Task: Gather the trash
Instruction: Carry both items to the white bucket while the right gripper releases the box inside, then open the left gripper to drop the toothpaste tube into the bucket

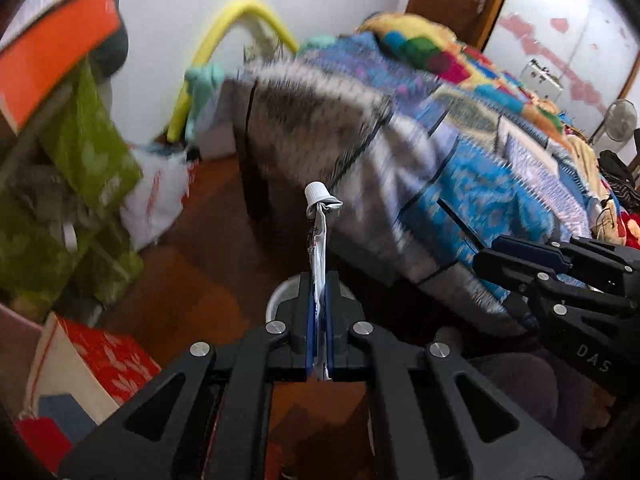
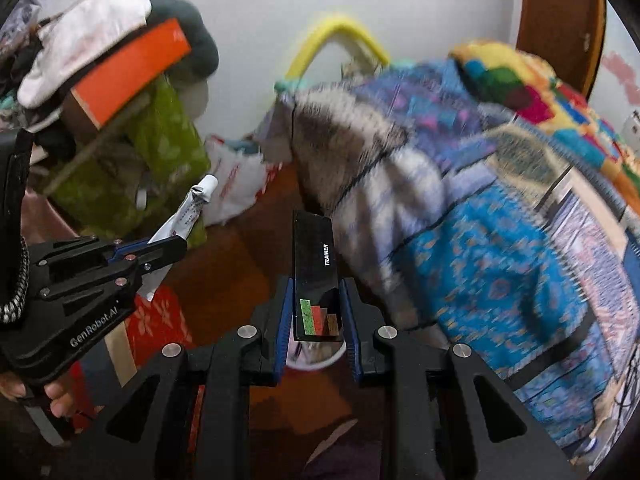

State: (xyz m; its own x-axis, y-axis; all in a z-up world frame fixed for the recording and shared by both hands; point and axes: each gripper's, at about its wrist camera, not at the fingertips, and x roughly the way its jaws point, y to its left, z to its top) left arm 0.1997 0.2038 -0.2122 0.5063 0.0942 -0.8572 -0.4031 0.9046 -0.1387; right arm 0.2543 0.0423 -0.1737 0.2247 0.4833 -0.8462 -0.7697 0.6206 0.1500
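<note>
Both your hands tilt steeply down toward the floor. Your left claw (image 1: 318,320) is clenched flat on a squeezed tube (image 1: 319,240), its long axis running straight out past the fingertips, cap end farthest. Your right claw (image 2: 318,316) grips a black box (image 2: 314,276), lengthwise forward.

1. The left black two-finger gripper with blue pads (image 1: 319,312) points steeply downward, its jaws pressed together on a flattened white squeezed tube with a white screw cap (image 1: 319,232).
2. The right black two-finger gripper with blue pads (image 2: 318,312) also tilts steeply down, jaws narrowly apart and clamping a slim black rectangular box (image 2: 314,276).
3. A bare hand (image 2: 52,394) grips the left gripper's handle; both grippers sit side by side.
</note>
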